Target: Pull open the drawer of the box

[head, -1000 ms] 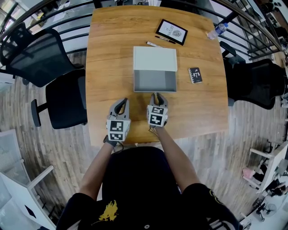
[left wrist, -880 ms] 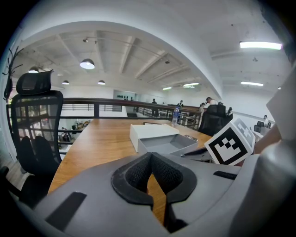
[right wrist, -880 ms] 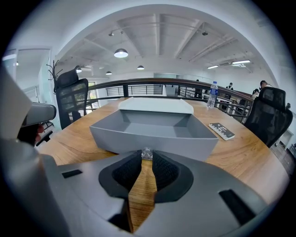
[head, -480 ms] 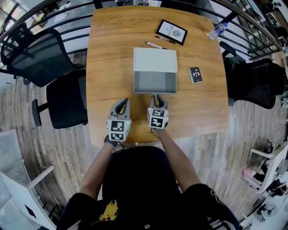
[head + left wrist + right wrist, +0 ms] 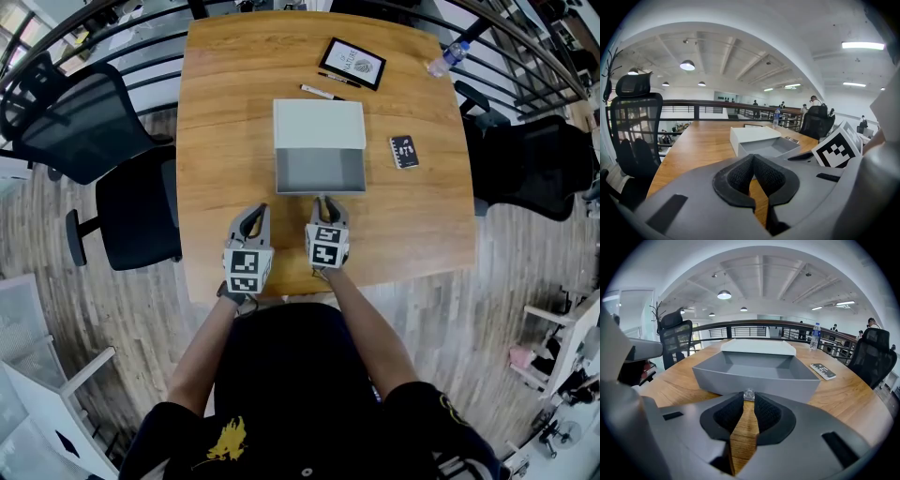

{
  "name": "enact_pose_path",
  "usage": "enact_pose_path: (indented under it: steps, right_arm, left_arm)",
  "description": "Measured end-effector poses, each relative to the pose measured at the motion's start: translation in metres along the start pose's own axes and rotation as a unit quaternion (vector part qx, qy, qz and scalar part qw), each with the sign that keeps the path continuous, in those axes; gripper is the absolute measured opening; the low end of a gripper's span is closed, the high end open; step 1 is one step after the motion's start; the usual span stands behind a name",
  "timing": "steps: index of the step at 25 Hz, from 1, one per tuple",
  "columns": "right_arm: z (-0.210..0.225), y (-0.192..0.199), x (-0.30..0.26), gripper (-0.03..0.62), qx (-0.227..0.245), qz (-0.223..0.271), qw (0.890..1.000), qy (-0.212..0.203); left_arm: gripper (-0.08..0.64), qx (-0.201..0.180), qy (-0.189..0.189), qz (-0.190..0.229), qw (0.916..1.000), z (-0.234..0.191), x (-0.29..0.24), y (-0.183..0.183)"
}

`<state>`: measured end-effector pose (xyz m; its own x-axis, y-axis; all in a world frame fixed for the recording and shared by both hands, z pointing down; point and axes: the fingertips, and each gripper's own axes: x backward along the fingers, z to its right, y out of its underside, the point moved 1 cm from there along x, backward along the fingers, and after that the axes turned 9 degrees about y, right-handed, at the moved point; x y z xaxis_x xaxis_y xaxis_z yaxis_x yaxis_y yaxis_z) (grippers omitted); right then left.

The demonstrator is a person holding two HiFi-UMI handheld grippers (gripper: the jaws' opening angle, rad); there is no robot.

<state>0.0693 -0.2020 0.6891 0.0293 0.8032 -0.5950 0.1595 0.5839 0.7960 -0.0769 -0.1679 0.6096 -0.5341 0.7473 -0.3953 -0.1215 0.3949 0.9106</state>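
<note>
My left gripper (image 5: 251, 217) sits at the near left, jaws pressed together on nothing. My right gripper (image 5: 325, 202) reaches a little farther, its jaws nipped on a small clear knob (image 5: 748, 394) (only the very tips bite). My left forearm (image 5: 202, 356) and right forearm (image 5: 364, 323) angle inward, converging ahead.

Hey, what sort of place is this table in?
Probably an open-plan office on an upper level: mesh office chairs flank the wooden table, a metal railing runs behind it, and pendant lamps hang overhead.
</note>
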Motion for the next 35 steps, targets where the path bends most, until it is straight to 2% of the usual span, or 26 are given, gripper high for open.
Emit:
enact_pose_path:
  steps: [2, 5, 12, 17, 25, 31, 35]
  right_arm:
    - [0.003, 0.003, 0.002, 0.067, -0.01, -0.006, 1.0, 0.008]
    - [0.01, 0.013, 0.006, 0.008, -0.033, -0.016, 0.999, 0.02]
    - [0.004, 0.014, 0.015, 0.006, -0.015, -0.001, 1.0, 0.006]
    - [0.006, -0.014, 0.037, 0.006, -0.011, 0.046, 0.999, -0.008]
    - [0.017, -0.074, 0.076, 0.0, -0.013, 0.121, 0.992, -0.019]
    - [0.034, -0.107, 0.111, 0.0, -0.027, 0.159, 0.987, -0.021]
    - [0.052, -0.125, 0.133, -0.001, -0.035, 0.181, 0.983, -0.018]
  left_arm:
    - [0.016, 0.0, 0.001, 0.0, 1.0, 0.001, 0.0, -0.001]
    - [0.016, 0.0, 0.0, 0.0, 1.0, 0.002, 0.0, -0.002]
    - [0.016, -0.008, 0.004, 0.003, 1.0, 0.007, 0.0, -0.006]
    - [0.015, -0.025, 0.005, 0.009, 0.9996, 0.006, 0.008, -0.018]
    - [0.016, -0.053, 0.001, 0.04, 0.9978, 0.005, 0.035, -0.059]
    - [0.015, -0.055, -0.003, 0.051, 0.9972, 0.012, 0.054, -0.077]
    - [0.015, -0.069, -0.005, 0.069, 0.9952, 0.017, 0.064, -0.095]
